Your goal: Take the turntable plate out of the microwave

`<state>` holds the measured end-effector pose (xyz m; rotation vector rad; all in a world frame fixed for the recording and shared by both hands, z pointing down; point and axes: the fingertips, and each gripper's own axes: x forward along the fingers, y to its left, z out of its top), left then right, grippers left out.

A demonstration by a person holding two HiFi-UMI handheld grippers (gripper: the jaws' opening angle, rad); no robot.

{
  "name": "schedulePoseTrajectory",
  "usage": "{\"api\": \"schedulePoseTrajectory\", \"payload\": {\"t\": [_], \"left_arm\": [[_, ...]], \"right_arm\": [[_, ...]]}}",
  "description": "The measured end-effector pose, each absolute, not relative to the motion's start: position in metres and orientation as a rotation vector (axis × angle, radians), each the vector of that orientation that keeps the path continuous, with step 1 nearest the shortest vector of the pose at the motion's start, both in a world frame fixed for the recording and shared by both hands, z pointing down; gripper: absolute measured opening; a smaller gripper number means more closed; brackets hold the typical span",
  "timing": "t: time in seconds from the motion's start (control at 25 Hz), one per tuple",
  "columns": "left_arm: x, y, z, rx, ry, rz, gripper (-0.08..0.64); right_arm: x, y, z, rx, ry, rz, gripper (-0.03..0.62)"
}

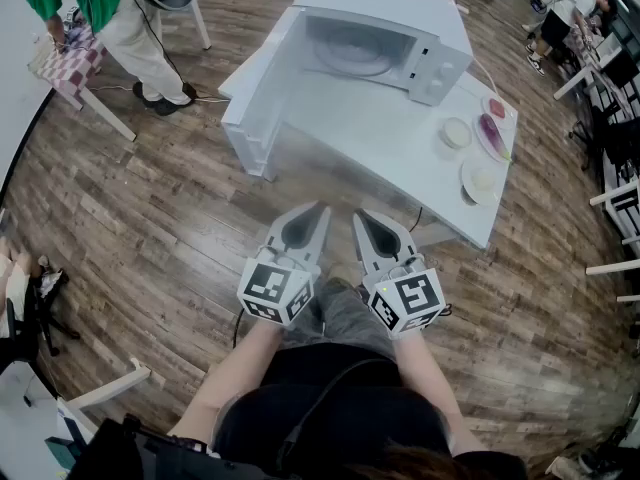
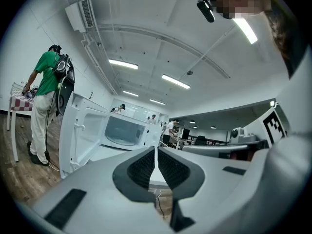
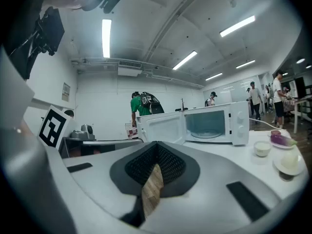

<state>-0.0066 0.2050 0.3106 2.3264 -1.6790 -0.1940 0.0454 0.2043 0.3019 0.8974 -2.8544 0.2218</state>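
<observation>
One turntable plate (image 1: pixel 352 56) in open microwave (image 1: pixel 440 66), plainest in head view

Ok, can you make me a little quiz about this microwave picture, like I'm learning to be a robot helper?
1. True or false: the microwave has its door shut.
2. Where is the glass plate? A: inside the microwave. B: on the floor. C: on a chair.
3. What are the left gripper and the right gripper holding?

Key
1. False. The door stands wide open.
2. A.
3. Nothing. Both are shut and empty, and they have not reached the microwave.
</observation>
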Motion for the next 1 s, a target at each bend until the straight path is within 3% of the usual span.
{"api": "schedulePoseTrajectory", "payload": {"t": [0.48,1.0], "left_arm": [[-0.008,0.192,0.319,2.291,-1.664,-0.196,0.029],[-0.013,0.091,0.343,2.235,-1.652,-0.148,0.029]], "right_arm": [[0.048,0.189,0.307,0.947,-2.825,0.241,0.020],[0.036,0.092,0.332,0.874,-2.802,0.282,0.020]]}}
